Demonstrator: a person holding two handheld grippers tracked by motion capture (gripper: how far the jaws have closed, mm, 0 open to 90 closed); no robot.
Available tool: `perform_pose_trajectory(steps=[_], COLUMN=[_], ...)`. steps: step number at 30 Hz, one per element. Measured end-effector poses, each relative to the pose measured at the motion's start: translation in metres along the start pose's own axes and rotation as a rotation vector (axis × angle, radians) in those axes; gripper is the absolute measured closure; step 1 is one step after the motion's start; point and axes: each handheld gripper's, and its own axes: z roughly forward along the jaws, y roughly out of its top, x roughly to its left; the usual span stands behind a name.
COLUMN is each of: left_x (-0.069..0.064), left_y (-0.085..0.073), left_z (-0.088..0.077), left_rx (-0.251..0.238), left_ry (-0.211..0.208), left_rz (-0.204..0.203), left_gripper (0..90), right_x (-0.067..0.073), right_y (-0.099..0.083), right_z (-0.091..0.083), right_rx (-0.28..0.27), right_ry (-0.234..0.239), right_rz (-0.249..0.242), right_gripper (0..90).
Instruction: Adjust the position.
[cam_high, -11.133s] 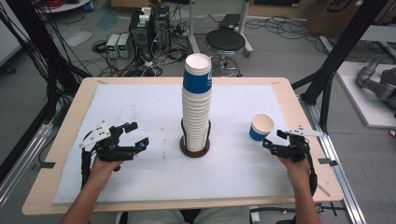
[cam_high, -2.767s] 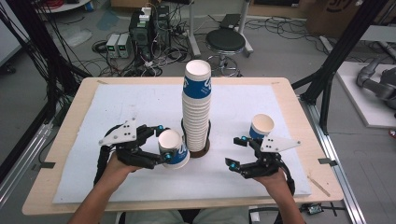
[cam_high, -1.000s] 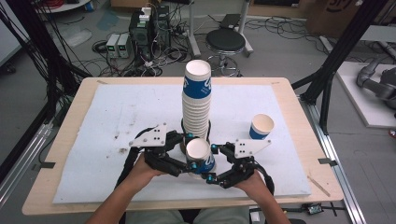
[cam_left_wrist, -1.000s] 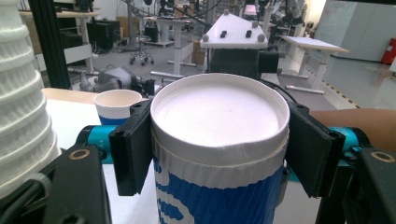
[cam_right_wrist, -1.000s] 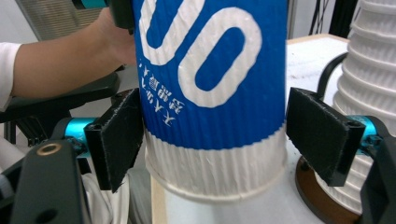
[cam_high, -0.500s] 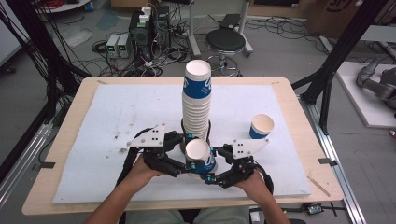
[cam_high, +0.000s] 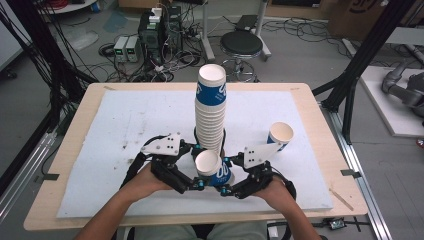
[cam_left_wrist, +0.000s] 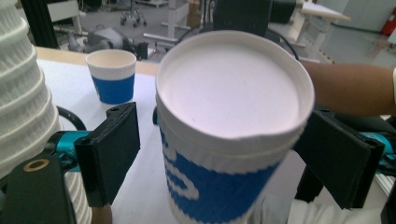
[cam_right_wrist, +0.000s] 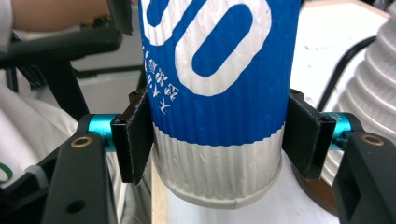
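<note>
At table centre-front: blue-and-white paper cup (cam_high: 212, 170) positioned upright between both grippers, just in front of tall cup stack (cam_high: 210, 111). Left gripper (cam_high: 196, 167) approached from left; jaws spread, seen in left gripper view standing apart from cup (cam_left_wrist: 233, 135) on both sides, no contact. Right gripper (cam_high: 226, 176) approached from right; in right gripper view both pads (cam_right_wrist: 138, 140) pressed against cup (cam_right_wrist: 215, 102) wall near blue/white boundary, i.e. clamped on cup. Cup base close to white mat (cam_high: 125, 120); contact w/ mat could not be confirmed. Second single cup (cam_high: 280, 137) stood upright on mat toward right edge, well apart from grippers. Stack seated in dark ring at its base (cam_right_wrist: 317, 193). Stack's ribbed white sides visible at frame edge in both gripper views.
</note>
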Motion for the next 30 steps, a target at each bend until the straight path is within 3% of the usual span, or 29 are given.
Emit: perform_pose_trajectory(steps=[1,5,10,12,13,17,19,22,30], left_x=[0.000,0.000,0.002,0.003,0.003,0.003,0.003,0.004,0.006], left_y=[0.001,0.004,0.010,0.013,0.015,0.019,0.020,0.019,0.016], left_z=[-0.001,-0.005,-0.010,-0.011,-0.011,-0.009,-0.007,-0.003,0.004], left_rx=[0.015,0.068,0.106,0.124,0.143,0.206,0.237,0.276,0.317], left_ry=[0.003,-0.008,0.006,0.006,0.005,0.002,-0.003,-0.005,-0.023], left_rz=[0.008,0.022,0.032,0.033,0.038,0.048,0.052,0.049,0.043], left_gripper=[15.1,15.1,15.1,15.1,15.1,15.3,15.3,15.5,21.7], right_x=[0.000,-0.002,-0.002,-0.002,-0.002,-0.002,-0.001,0.000,0.002], right_y=[0.000,0.009,0.017,0.022,0.022,0.027,0.032,0.035,0.046], right_z=[0.000,-0.004,-0.003,0.000,0.000,0.007,0.011,0.014,0.019], right_rx=[0.000,0.086,0.158,0.235,0.235,0.318,0.382,0.414,0.514], right_ry=[0.000,-0.025,-0.030,-0.031,-0.031,-0.025,-0.026,-0.027,-0.033], right_rz=[0.000,-0.043,-0.079,-0.101,-0.101,-0.131,-0.148,-0.165,-0.197], right_gripper=[33.6,33.6,33.6,33.5,33.5,33.2,33.1,33.1,32.8])
